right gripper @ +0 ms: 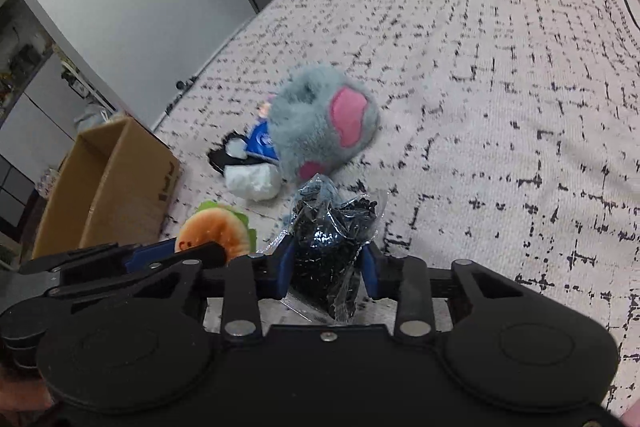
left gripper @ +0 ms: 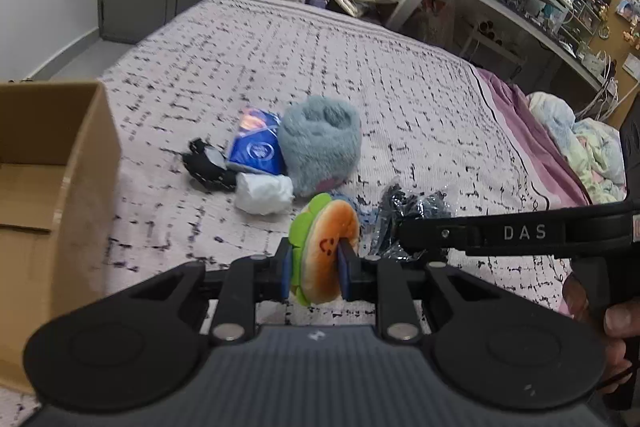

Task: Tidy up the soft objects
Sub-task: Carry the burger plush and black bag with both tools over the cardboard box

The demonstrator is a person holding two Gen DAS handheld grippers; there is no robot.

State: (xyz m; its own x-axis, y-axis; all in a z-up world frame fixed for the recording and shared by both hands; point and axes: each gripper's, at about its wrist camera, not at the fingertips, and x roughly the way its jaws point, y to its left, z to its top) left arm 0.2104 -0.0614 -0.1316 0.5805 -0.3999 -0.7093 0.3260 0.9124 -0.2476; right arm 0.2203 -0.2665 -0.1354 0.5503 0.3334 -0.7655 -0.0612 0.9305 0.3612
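Bed (left gripper: pixel 360 75): covered by a pale spread with black dashes; it carries all the loose things, and a pink sheet and crumpled bedding lie at its far right edge
Cardboard box (left gripper: pixel 48 187): open-topped, at the left edge of the bed; no contents can be seen in the part that shows
Grey plush (right gripper: pixel 324 123): fluffy, with pink patches, lying in the middle of the bed, just right of the blue packet
Blue packet (left gripper: pixel 256 147): flat against the plush's left side, with a black item (left gripper: pixel 206 167) to its left
White wad (left gripper: pixel 264 193): crumpled, just near of the blue packet, touching the plush's near side
Bag of black pieces (right gripper: pixel 332 243): clear plastic, pinched between the blue pads of the right tool (right gripper: pixel 328 267), clear of the spread
Burger plush (left gripper: pixel 330 251): orange bun with a smiley face and a green frill, standing on edge, clamped by the left tool (left gripper: pixel 314 273)
Left tool: clenched on the burger plush, near of the pile
Right tool: grasping the bag, just right of the left tool
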